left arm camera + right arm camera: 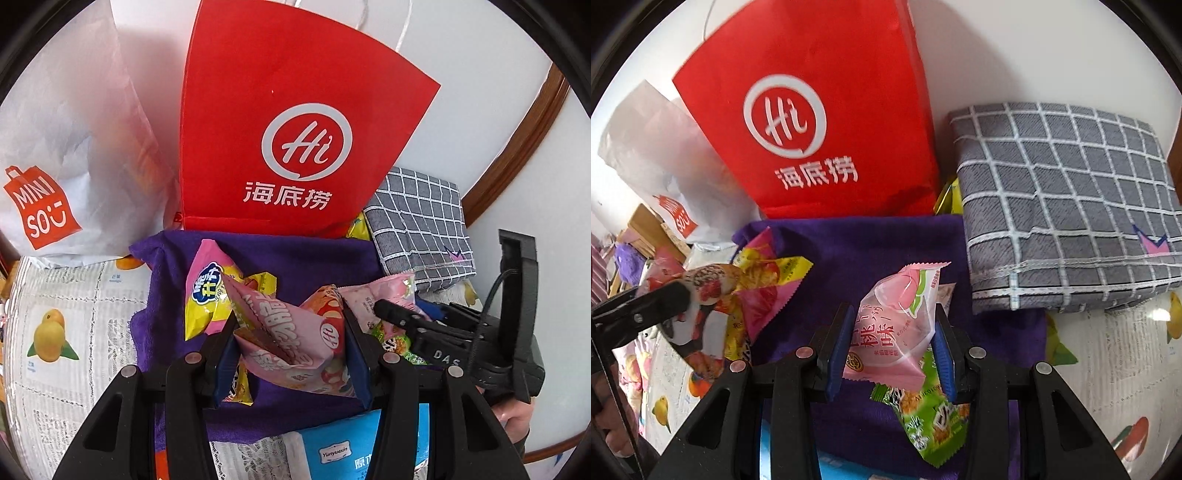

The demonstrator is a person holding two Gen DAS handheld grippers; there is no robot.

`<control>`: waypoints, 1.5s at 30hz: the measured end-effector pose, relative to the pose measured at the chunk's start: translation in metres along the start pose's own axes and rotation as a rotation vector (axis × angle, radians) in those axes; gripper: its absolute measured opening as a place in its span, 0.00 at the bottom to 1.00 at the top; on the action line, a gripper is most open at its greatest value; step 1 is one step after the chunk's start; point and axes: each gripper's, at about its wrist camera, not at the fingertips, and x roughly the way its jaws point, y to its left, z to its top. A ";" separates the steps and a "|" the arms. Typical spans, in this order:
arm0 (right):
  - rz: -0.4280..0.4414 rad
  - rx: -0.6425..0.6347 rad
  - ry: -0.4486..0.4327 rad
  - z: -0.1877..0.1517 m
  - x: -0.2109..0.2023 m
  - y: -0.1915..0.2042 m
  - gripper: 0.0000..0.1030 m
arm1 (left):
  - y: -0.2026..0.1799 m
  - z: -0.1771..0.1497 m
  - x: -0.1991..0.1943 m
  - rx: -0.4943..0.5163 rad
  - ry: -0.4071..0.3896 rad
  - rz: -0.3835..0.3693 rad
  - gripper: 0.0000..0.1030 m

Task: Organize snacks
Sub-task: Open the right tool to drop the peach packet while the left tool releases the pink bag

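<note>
Left hand-held gripper (291, 354) clamps a pink snack packet (295, 343) at lower centre, over the purple cloth (295, 254). Right hand-held gripper (890, 354) clamps a pink peach packet (897, 325) at lower centre; a green packet (931, 421) lies just below it on the cloth. Red bag (295, 122) stands upper centre behind the cloth, white bag (62, 155) at upper left, checked grey cloth (1063, 199) at right.

Both wrist cameras look steeply down (close), sharing the purple cloth (258, 254).
</note>
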 end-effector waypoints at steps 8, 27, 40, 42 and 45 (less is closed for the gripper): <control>-0.057 -0.001 0.052 -0.002 0.009 -0.001 0.40 | -0.002 -0.004 0.018 0.010 0.046 0.018 0.48; -0.064 -0.052 -0.116 0.009 -0.069 0.010 0.59 | -0.003 -0.011 0.049 0.006 0.151 0.074 0.48; -0.052 -0.134 -0.141 0.004 -0.077 0.035 0.59 | -0.001 -0.011 0.049 -0.010 0.154 0.061 0.63; -0.053 -0.141 -0.149 0.004 -0.079 0.036 0.59 | -0.001 -0.010 0.044 -0.014 0.134 0.060 0.68; -0.058 -0.140 -0.162 0.004 -0.082 0.038 0.60 | -0.002 -0.008 0.037 -0.014 0.108 0.056 0.76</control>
